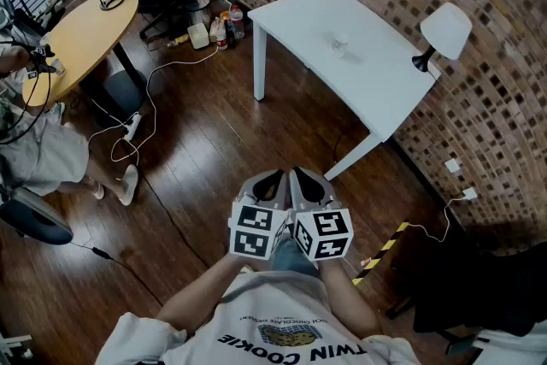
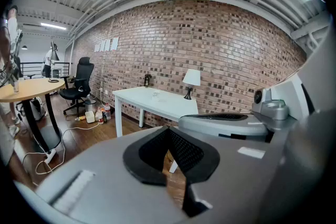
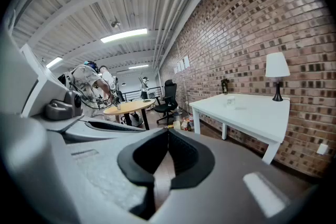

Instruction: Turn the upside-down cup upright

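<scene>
1. My left gripper was pressed together, holding nothing
2. My right gripper was pressed together too, empty
3. The cup stood near the middle of the white table, well apart from both

The person holds both grippers out in front, low in the head view at about 6 o'clock. The left gripper and the right gripper sit close side by side. Their noses point to 12 o'clock and tip a little down. The left arm comes in from 7 o'clock. The right arm comes in from 5 o'clock. Both pairs of jaws are closed tight, with nothing between them.
</scene>
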Motion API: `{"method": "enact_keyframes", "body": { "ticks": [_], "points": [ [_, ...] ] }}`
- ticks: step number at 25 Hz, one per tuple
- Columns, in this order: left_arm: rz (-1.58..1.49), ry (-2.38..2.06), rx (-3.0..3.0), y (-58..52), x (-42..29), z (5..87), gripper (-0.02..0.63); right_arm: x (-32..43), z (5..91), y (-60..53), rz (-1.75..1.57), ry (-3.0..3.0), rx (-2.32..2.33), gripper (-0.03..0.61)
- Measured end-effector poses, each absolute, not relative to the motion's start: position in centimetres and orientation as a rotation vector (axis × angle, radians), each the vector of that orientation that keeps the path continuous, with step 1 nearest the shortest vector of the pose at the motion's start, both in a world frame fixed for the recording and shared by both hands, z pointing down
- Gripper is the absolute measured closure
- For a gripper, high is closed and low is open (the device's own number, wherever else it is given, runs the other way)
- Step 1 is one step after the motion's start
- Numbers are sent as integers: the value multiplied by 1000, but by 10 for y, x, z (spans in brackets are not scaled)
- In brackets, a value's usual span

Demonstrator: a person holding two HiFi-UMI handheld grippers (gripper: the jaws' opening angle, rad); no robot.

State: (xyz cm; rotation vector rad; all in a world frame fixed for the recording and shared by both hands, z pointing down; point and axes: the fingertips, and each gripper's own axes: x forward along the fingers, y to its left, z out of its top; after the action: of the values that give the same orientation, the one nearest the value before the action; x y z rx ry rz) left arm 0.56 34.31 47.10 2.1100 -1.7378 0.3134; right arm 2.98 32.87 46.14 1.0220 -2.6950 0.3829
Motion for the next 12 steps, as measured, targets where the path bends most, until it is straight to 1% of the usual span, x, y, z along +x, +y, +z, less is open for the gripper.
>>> {"method": "enact_keyframes", "body": {
  "ticks": [12],
  "points": [
    [338, -1738, 2087, 159, 22, 478, 611, 49, 465, 145, 415, -2696, 1031, 575]
  ]
}}
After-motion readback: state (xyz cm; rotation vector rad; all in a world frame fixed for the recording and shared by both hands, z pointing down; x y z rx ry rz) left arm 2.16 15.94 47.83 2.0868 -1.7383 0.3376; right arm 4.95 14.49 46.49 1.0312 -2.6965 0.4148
